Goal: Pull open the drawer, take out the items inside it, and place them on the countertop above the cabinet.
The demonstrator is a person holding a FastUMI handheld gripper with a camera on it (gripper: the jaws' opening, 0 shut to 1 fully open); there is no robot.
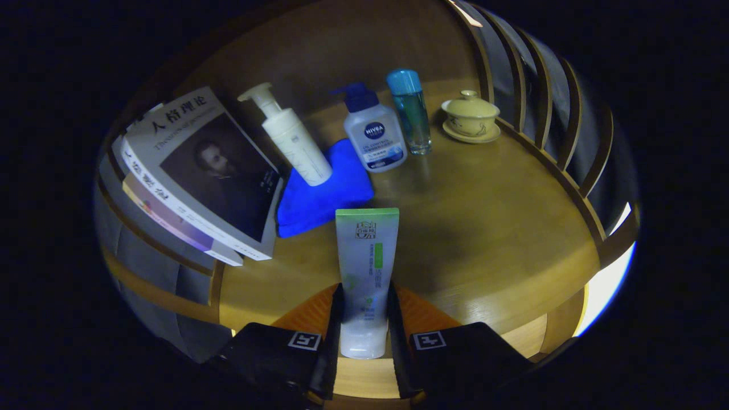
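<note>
Hand-held gripper [364, 319] is pinched on the tube [366, 273], both fingers pressed to its sides near the cap end. Tube is held over the near edge of the surface [484, 239]. Long axis runs straight ahead along the fingers; crimped end points toward the blue cloth [322, 193], cap toward the camera. Judged: the tube should be lowered onto the bare patch before the cloth, kept level, and released only once rested.

The pump bottle [374, 136] at upper centre is showing the brand "NIVEA" on a round badge. The top book [208, 171] at left is carrying the Chinese title 人格理论. The print on the tube [364, 273] at lower centre is too small to read.
</note>
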